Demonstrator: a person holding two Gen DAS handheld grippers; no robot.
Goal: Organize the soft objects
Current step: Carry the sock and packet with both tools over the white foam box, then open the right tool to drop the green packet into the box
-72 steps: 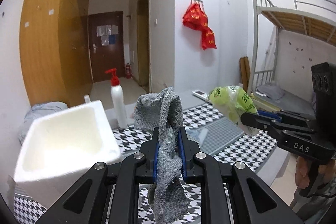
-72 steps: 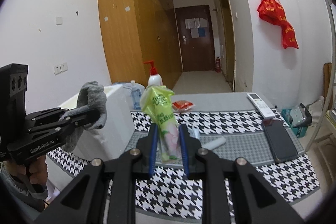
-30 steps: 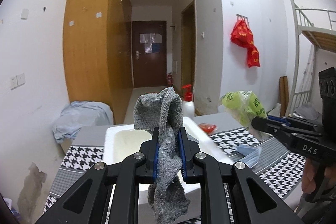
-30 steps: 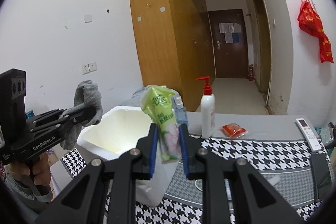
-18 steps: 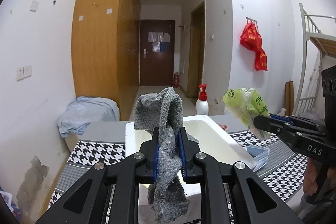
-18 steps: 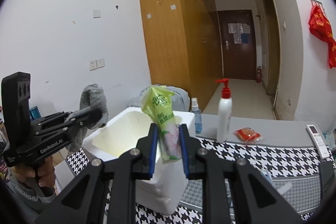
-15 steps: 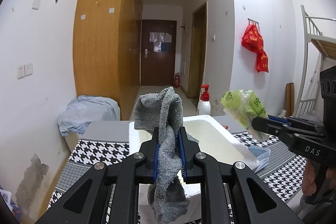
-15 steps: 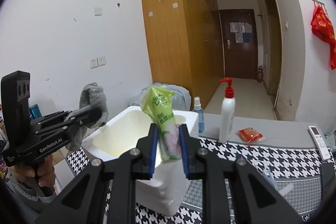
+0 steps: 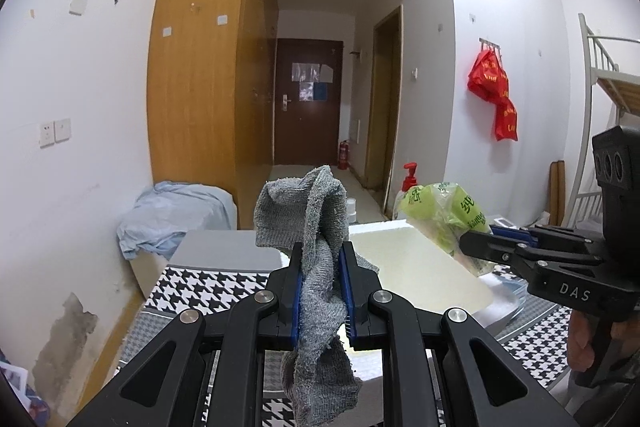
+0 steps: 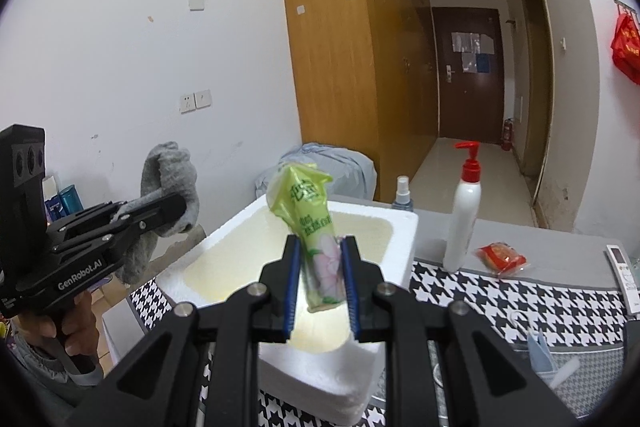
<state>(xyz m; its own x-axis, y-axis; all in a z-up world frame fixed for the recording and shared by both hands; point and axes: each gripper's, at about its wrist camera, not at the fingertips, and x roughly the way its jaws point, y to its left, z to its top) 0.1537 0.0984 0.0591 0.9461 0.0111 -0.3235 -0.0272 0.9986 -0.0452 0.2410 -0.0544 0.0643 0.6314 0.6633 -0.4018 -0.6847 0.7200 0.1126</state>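
Note:
A crumpled grey cloth (image 9: 316,227) is pinched upright in my left gripper (image 9: 321,267), which is shut on it. My right gripper (image 10: 320,259) is shut on a green plastic pack (image 10: 312,211) with a flower print. Both hang over a white foam box (image 10: 400,227), whose hollow lies just beyond the fingers. In the left wrist view the foam box (image 9: 416,263) sits behind the cloth, and the right gripper (image 9: 472,247) with its green pack (image 9: 444,211) comes in from the right. Seen from the right wrist, the left gripper (image 10: 176,205) holds the grey cloth (image 10: 168,171) at the box's left.
The table carries a black-and-white houndstooth cover (image 10: 520,299). On it stand a white pump bottle (image 10: 464,219), a small spray bottle (image 10: 402,195), a red packet (image 10: 500,259) and a remote (image 10: 622,267). A pale blue heap of fabric (image 9: 172,215) lies beyond the table.
Both grippers have swung left across the table with their loads. The foam box now lies straight ahead of them, nearer in both views. Neither grip has changed.

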